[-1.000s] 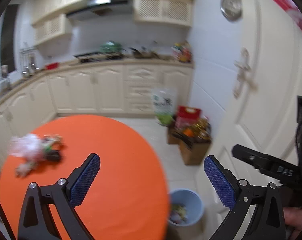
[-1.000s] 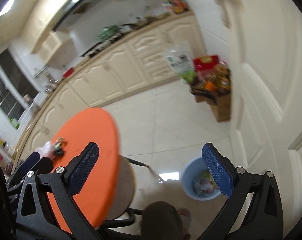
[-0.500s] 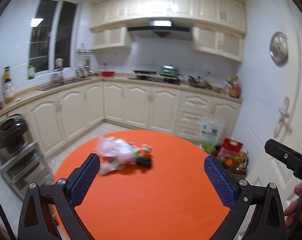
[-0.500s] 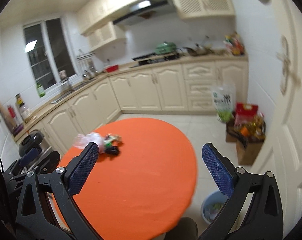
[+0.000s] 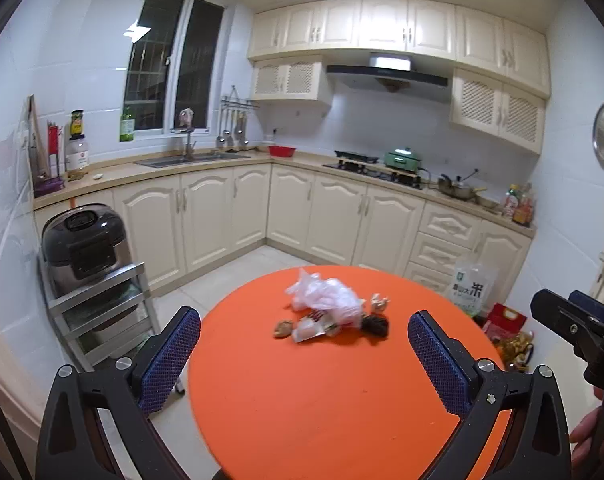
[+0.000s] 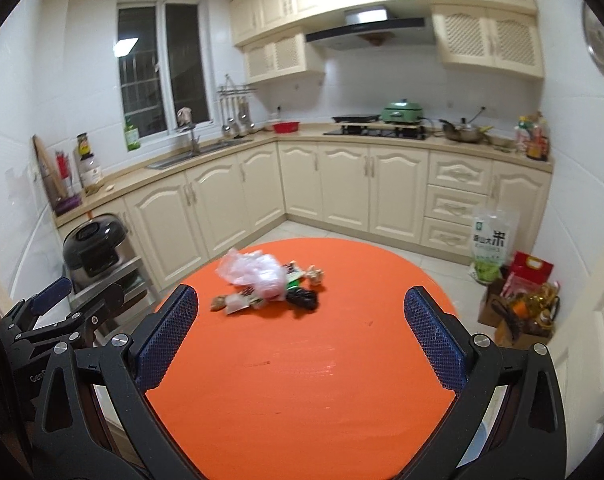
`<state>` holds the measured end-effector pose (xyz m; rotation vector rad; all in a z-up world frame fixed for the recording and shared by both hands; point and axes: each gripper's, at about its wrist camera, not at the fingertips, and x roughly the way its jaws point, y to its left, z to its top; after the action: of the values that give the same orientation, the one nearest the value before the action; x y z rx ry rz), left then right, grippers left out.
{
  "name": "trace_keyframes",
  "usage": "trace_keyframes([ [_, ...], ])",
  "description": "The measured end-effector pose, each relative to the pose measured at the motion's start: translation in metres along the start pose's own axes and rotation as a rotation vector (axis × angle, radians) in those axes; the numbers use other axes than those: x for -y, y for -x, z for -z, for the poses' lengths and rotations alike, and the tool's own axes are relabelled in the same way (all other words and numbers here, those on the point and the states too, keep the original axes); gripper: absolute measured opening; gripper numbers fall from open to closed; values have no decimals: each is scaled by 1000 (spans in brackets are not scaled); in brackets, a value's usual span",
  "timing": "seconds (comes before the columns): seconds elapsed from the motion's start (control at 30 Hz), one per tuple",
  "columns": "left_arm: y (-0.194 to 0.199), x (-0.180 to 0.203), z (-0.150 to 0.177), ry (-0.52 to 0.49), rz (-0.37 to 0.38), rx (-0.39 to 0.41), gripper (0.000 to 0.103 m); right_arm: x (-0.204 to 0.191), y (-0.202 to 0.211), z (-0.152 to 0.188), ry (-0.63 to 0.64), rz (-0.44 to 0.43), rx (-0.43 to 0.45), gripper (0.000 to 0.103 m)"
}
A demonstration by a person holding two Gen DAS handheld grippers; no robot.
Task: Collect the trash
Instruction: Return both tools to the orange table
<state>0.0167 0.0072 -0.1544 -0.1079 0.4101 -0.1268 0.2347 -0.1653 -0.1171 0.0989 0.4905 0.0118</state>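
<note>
Cream kitchen cabinets (image 5: 206, 216) fill the background of both views; in front of them stands a round orange counter (image 5: 333, 400), occupying the lower centre of each frame.

We hold the left tongs (image 5: 303, 358) over the near edge of the counter; their blue pads (image 5: 170, 356) are spread wide apart, with nothing between them. We hold the right tongs (image 6: 302, 338) likewise over the near part of the counter; their pads (image 6: 431, 340) are also spread wide and grip nothing.

We find the trash grouped at the middle of the frame, on the far half of the counter, well apart from both tongs:
- a crumpled clear plastic bag (image 5: 325, 296), the largest item, at the back of the group;
- a black clump (image 5: 375, 325) just right of the bag, touching or nearly touching it;
- a small pale scrap (image 5: 379, 303) behind the black clump;
- a brown lump (image 5: 282, 328) at the left front of the group;
- a small clear wrapper (image 5: 307, 333) just beside the brown lump.

In the right wrist view, the same group lies at centre left, with the plastic bag (image 6: 254, 270) at the upper left of it and the black clump (image 6: 302, 299) at its right front.

A black rice cooker (image 5: 82, 244) sits on a metal rack (image 5: 102, 308) at the left edge; a rice sack (image 6: 489, 244) leans on the drawers at the right.
</note>
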Motion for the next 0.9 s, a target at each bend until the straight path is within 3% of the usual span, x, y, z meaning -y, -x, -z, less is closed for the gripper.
trace_keyframes([
  [0.2, -10, -3, 1, 24, -27, -47, 102, -6, -21, 6, 18, -20, -33, 103],
  [0.4, -63, -11, -20, 36, -34, -122, 102, 15, -66, 14, -7, -18, -124, 103],
  [0.63, -157, -7, -58, 34, -13, -217, 102, 48, -146, 30, -42, -16, -266, 103],
  [0.9, -265, -5, -95, 37, -44, -301, 102, 59, -239, 45, -31, -31, -381, 103],
])
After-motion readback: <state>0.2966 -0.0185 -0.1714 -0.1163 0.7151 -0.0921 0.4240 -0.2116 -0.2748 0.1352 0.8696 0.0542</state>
